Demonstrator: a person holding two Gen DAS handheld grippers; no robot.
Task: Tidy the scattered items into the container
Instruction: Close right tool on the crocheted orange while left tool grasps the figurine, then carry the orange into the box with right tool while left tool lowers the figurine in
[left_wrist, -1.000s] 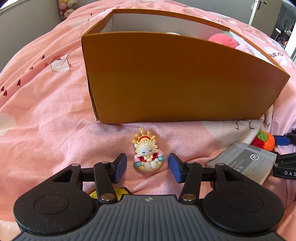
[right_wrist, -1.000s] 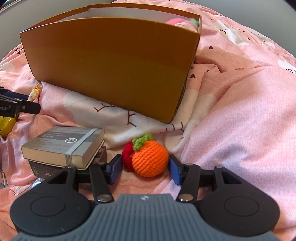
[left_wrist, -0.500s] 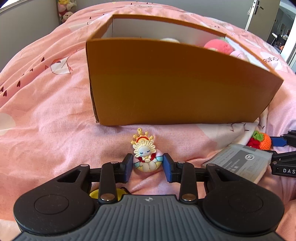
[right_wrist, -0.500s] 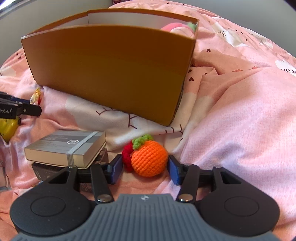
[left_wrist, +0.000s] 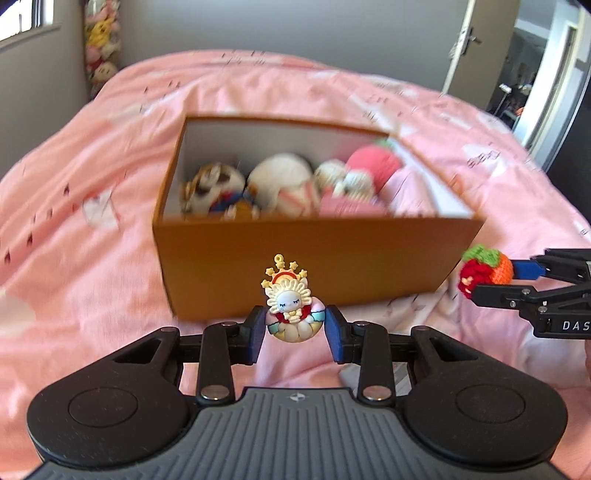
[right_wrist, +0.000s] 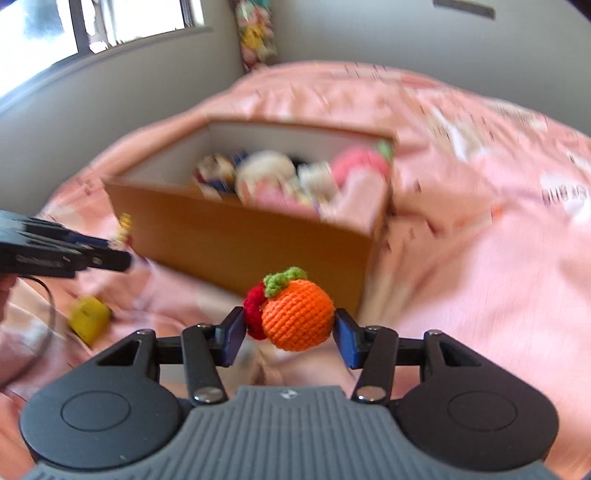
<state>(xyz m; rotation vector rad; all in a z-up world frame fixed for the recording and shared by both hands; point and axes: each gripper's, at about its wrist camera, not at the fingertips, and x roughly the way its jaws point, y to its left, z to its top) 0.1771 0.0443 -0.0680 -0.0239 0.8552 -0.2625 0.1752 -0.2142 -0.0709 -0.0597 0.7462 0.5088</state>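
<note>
An orange cardboard box (left_wrist: 303, 266) with white inner walls stands on the pink bed, with several plush toys inside. My left gripper (left_wrist: 295, 328) is shut on a small sun-faced charm (left_wrist: 291, 306), held in the air in front of the box's near wall. My right gripper (right_wrist: 288, 328) is shut on an orange crocheted fruit (right_wrist: 297, 314) with a green top and a red knitted bit at its side, also lifted off the bed. In the left wrist view the right gripper (left_wrist: 491, 280) and the crocheted fruit (left_wrist: 487, 271) hang beside the box's right corner.
A small yellow object (right_wrist: 88, 319) lies on the pink bedcover (right_wrist: 480, 277) left of the right gripper. A grey wall with a window (right_wrist: 110, 22) runs behind the bed, a row of hanging plush toys (left_wrist: 98, 44) stands in the corner, and a door (left_wrist: 476, 44) is at the far right.
The left jaws closed on the charm. Both grippers then rose off the bed with their items, so the box's inside has come into view; the grey notebook is out of sight.
</note>
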